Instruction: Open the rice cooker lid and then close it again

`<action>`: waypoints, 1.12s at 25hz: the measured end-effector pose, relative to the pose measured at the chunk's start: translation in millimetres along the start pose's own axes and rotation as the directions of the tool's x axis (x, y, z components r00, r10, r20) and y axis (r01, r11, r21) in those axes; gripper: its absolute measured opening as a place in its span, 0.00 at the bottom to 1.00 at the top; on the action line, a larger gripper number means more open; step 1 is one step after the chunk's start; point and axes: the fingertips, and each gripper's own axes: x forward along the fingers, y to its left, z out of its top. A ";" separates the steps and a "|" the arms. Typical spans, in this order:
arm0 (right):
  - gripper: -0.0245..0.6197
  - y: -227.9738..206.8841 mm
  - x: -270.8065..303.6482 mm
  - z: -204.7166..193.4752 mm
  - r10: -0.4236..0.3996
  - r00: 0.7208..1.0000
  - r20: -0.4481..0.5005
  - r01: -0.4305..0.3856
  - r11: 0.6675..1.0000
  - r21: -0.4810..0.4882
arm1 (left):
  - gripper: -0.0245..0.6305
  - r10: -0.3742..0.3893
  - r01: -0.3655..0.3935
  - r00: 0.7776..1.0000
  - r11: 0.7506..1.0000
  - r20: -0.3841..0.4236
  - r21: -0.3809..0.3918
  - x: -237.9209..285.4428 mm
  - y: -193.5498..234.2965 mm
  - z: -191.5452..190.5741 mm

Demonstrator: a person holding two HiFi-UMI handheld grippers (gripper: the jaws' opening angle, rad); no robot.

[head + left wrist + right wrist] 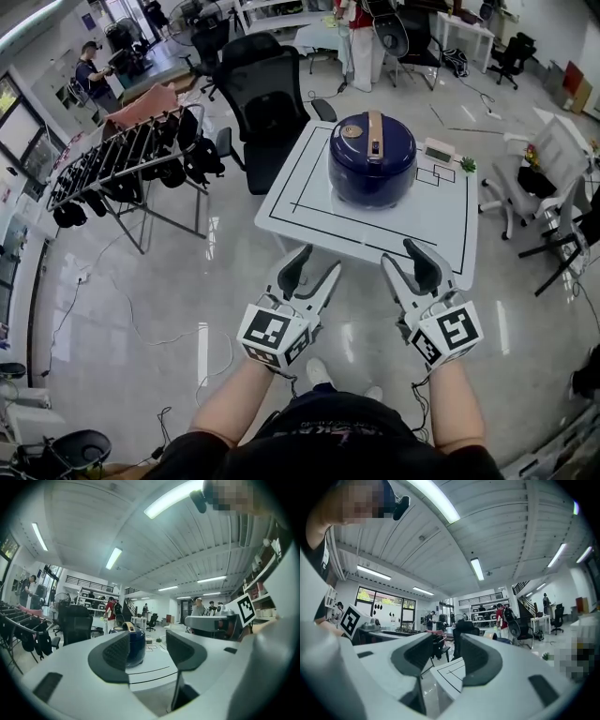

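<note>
Head view: the shut cooker [372, 159] is seen dead ahead of left gripper [319, 261] and right gripper [401, 253], both held empty with jaws apart, the right seemingly nearer

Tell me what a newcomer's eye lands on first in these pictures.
The dark blue rice cooker, lid shut, sits near the middle of the white table marked with black lines. In the foreground the left tongs and right tongs hover open and empty at the table's near edge. A rack hung with dark items stands on the floor at the left.
</note>
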 end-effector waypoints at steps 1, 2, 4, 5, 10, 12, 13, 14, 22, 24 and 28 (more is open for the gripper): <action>0.31 0.1 8.5 0.3 -0.010 1.000 -0.002 0.010 1.000 -0.008 | 0.41 -0.004 0.004 1.000 1.000 -0.003 0.009 1.9 7.7 -0.3; 0.32 -0.3 16.7 0.5 -0.020 1.000 -0.002 0.020 1.000 -0.012 | 0.44 -0.009 0.009 1.000 1.000 -0.005 0.017 3.6 15.4 -0.7; 0.34 -1.2 32.1 1.1 -0.041 0.999 0.001 0.041 0.999 -0.016 | 0.46 -0.022 0.022 1.000 1.000 -0.008 0.021 5.7 29.8 -1.1; 0.34 -1.1 39.1 1.4 -0.050 0.999 0.002 0.050 0.999 -0.017 | 0.47 -0.029 0.030 1.000 0.999 -0.009 0.021 6.2 36.7 -1.2; 0.34 0.2 67.6 2.1 -0.088 0.996 0.011 0.088 0.996 -0.024 | 0.47 -0.059 0.060 0.998 0.998 -0.011 0.026 6.1 66.5 -0.5; 0.34 -0.5 74.8 2.9 -0.099 0.995 0.014 0.099 0.995 -0.025 | 0.47 -0.067 0.067 0.998 0.997 -0.010 0.026 6.5 74.6 -0.4; 0.34 -0.6 77.7 3.0 -0.102 0.995 0.013 0.103 0.994 -0.025 | 0.47 -0.069 0.070 0.998 0.997 -0.008 0.025 6.4 77.5 -0.2; 0.34 -0.5 80.4 3.0 -0.104 0.994 0.011 0.105 0.994 -0.026 | 0.47 -0.072 0.072 0.997 0.997 -0.006 0.023 6.4 80.0 0.3; 0.34 -9.3 101.2 1.3 -0.117 0.993 -0.008 0.116 0.992 -0.038 | 0.47 -0.081 0.080 0.997 0.997 0.008 0.016 13.5 94.8 6.6; 0.34 -15.5 106.7 0.8 -0.114 0.993 -0.012 0.114 0.993 -0.041 | 0.47 -0.076 0.076 0.997 0.997 0.009 0.014 17.5 97.7 7.1; 0.34 -34.3 118.7 -1.4 -0.105 0.994 -0.017 0.104 0.994 -0.032 | 0.47 -0.059 0.059 0.998 0.998 0.005 0.010 30.2 102.6 6.7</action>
